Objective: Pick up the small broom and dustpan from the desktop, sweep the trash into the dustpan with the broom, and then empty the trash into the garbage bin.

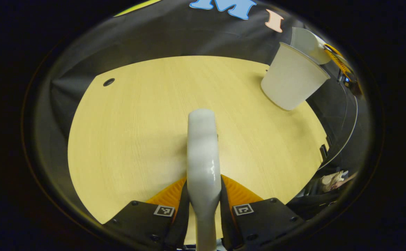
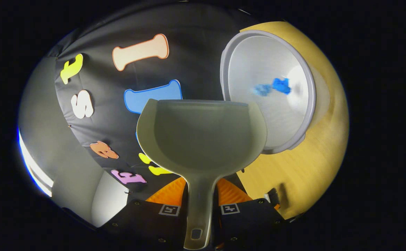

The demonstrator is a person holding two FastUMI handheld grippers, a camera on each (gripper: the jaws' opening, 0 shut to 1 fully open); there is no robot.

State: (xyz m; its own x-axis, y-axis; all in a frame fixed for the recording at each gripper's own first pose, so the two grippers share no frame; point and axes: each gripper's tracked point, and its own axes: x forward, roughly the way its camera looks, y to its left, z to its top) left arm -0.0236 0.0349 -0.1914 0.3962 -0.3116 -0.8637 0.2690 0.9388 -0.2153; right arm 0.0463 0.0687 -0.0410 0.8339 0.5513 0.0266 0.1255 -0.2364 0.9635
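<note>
My left gripper is shut on the pale handle of the small broom, which reaches forward over the wooden table. The white garbage bin stands at the far right of that view, with the dustpan tipped over its rim and the other gripper behind it. In the right gripper view my right gripper is shut on the handle of the translucent dustpan, whose scoop looks bare. Its front edge lies beside the bin. Blue trash lies inside the bin.
A small round hole marks the table's far left corner. The booth's black cloth wall rises behind the table. The bin stands near the table's right edge, and dark equipment shows beyond that edge.
</note>
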